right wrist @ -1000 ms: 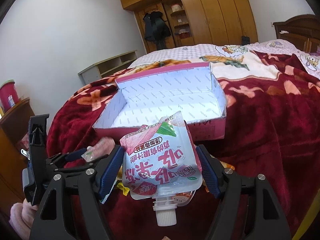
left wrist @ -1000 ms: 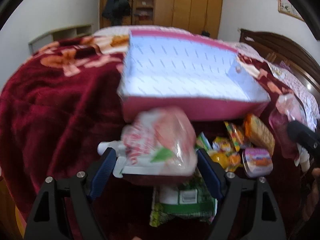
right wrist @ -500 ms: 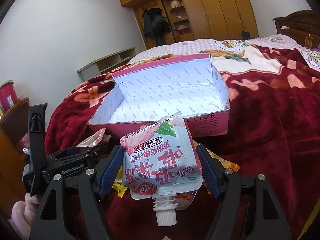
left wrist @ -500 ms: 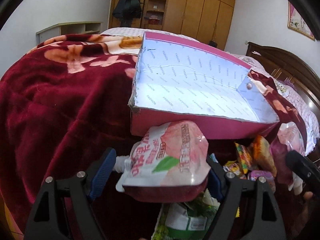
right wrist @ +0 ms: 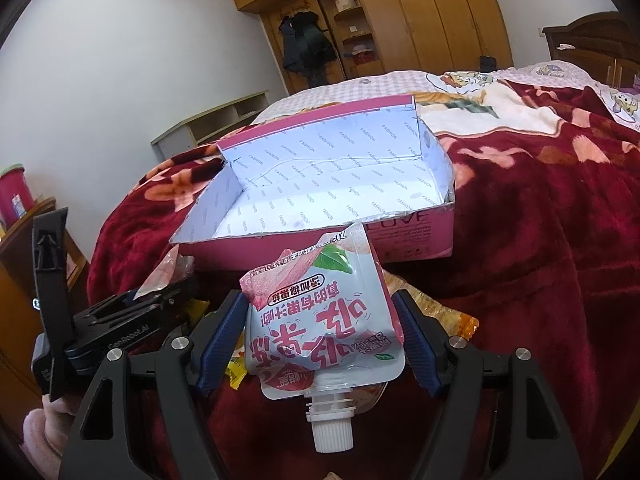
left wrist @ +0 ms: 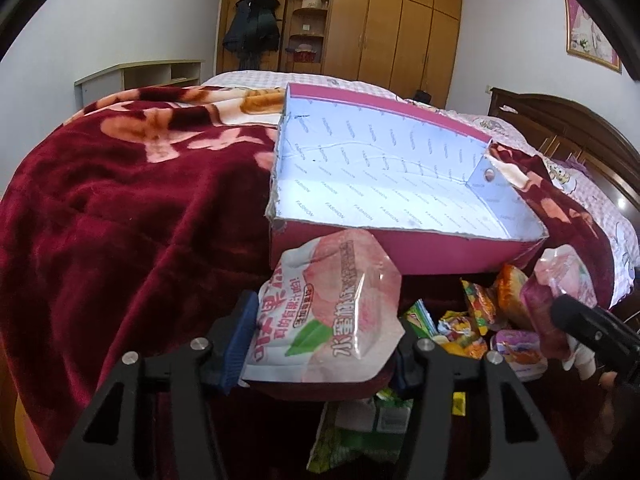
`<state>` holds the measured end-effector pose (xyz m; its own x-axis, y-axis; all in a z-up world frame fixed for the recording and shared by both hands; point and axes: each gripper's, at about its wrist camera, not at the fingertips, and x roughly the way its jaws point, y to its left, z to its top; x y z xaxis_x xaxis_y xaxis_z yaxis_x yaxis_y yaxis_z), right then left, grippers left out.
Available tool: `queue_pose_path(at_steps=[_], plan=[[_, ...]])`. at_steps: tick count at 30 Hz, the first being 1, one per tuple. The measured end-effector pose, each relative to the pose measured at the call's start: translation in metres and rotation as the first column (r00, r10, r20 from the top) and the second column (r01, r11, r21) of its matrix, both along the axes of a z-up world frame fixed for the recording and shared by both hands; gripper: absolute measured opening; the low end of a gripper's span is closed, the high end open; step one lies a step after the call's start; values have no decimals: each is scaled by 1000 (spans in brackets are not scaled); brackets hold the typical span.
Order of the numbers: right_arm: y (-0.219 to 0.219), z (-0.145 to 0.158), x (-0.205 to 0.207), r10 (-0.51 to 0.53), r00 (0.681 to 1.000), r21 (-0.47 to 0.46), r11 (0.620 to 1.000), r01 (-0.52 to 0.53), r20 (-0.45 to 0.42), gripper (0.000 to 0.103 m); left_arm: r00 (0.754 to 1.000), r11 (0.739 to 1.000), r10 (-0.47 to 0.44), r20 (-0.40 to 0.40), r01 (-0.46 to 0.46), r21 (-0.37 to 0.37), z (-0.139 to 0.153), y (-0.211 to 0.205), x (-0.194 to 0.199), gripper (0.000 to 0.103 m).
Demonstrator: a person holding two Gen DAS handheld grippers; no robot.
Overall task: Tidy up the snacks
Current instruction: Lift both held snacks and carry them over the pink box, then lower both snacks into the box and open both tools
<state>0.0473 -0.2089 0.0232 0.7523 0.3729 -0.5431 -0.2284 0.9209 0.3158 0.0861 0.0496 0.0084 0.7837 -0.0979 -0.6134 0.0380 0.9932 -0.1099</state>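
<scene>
While we hold both tools low over a dark red floral blanket point(left wrist: 120, 220) spread on the bed, an open pink box point(left wrist: 400, 184) with a white lining rests on it just beyond our fingers. Our left gripper point(left wrist: 320, 344) is closing its jaws on a peach jelly pouch point(left wrist: 332, 312), and our right gripper point(right wrist: 320, 340) clamps a second pouch point(right wrist: 320, 320) with its spout toward us. Loose snacks point(left wrist: 476, 316) lie before the box; wooden wardrobes point(left wrist: 392, 28) line the far wall.
</scene>
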Motion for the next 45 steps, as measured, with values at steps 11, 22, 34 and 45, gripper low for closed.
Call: queue_pose_path(at_steps=[11, 22, 34, 45], plan=[[4, 15, -9, 15, 999, -12, 1000, -14, 39, 75, 997, 1000, -19, 75, 20, -12, 35, 0, -20, 58], [3, 37, 13, 25, 998, -56, 998, -22, 62, 75, 991, 997, -70, 119, 67, 28, 68, -24, 14, 58], [-1, 49, 74, 10, 997, -93, 996, -3, 71, 75, 994, 996, -78, 82, 75, 43, 67, -45, 79, 58], [0, 32, 129, 9, 1000, -119, 993, -6, 22, 75, 999, 997, -48, -1, 47, 63, 38, -49, 127, 58]])
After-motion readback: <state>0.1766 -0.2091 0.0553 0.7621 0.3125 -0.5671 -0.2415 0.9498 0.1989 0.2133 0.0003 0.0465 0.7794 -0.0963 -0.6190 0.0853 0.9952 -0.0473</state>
